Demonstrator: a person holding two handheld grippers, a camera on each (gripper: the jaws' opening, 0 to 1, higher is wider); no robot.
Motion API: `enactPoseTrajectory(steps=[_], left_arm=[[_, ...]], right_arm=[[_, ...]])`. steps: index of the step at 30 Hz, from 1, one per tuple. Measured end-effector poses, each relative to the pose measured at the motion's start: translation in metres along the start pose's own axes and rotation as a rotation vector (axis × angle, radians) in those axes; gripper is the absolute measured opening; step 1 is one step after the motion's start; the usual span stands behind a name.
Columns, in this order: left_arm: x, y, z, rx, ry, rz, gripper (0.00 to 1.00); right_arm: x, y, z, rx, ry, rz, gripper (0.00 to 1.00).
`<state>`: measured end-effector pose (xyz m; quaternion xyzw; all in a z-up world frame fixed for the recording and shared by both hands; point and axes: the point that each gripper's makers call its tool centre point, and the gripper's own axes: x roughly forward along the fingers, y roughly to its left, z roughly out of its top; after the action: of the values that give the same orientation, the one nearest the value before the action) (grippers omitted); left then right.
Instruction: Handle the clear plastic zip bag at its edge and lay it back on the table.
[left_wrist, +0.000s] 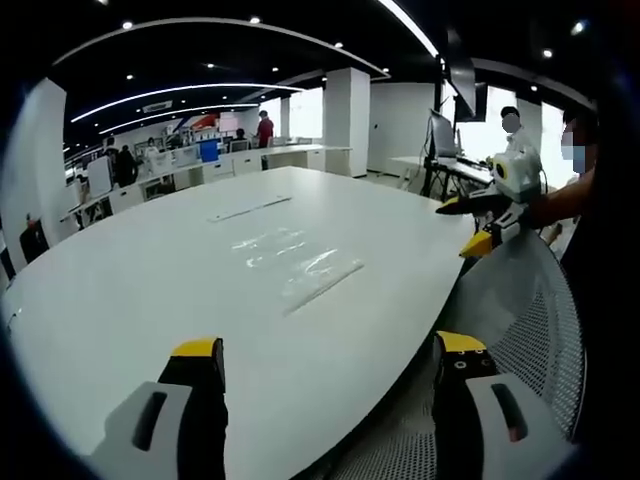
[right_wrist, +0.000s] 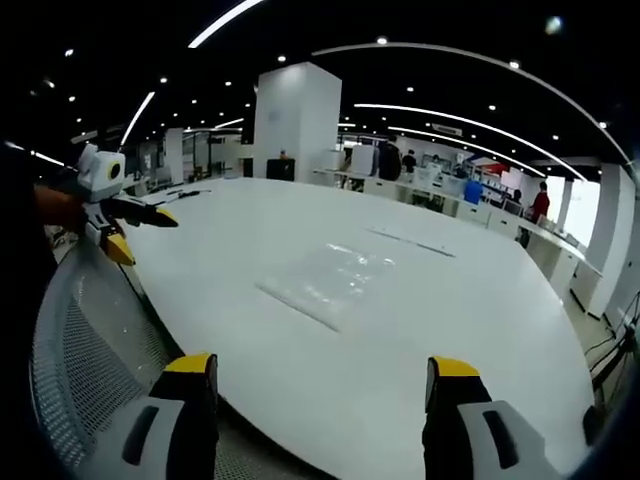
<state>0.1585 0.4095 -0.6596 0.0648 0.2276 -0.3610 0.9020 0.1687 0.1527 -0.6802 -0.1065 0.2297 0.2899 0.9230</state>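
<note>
Left gripper view: left tool (left_wrist: 328, 365) wide apart, holding nothing, over near tabletop (left_wrist: 150, 270) edge; clear zip bag (left_wrist: 300, 262) flat on tabletop ahead, well apart from jaws. Right tool (right_wrist: 325, 385) wide apart, holding nothing, above mesh chair back (right_wrist: 85, 330); bag's zip edge nearest tools

Left claw (left_wrist: 328, 362) agape; right claw (right_wrist: 322, 380) agape.

Non-task items: open-plan office surroundings.
Large white oval table (left_wrist: 150, 290); grey mesh chair back (left_wrist: 535, 320) at its edge; white pillar (right_wrist: 295, 120); desks with seated people (right_wrist: 450, 185) beyond; ceiling strip lights.
</note>
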Motion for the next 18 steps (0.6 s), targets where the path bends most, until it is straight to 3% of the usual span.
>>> enactPoseTrajectory(steps=[4, 7, 13, 18], left_arm=[[-0.005, 0.005, 0.005, 0.015, -0.032, 0.004, 0.9], [-0.006, 0.013, 0.006, 0.017, -0.045, 0.028, 0.99], [-0.01, 0.029, -0.005, 0.012, -0.039, 0.041, 0.99], [-0.009, 0.028, -0.006, 0.021, -0.03, 0.039, 0.99]], right_arm=[[-0.001, -0.002, 0.003, 0.001, -0.01, -0.005, 0.95], [-0.002, -0.004, 0.005, 0.016, -0.022, -0.008, 0.99], [-0.001, -0.009, 0.002, 0.026, -0.011, -0.02, 1.0], [0.0, -0.01, 0.001, 0.031, -0.004, -0.02, 1.0]])
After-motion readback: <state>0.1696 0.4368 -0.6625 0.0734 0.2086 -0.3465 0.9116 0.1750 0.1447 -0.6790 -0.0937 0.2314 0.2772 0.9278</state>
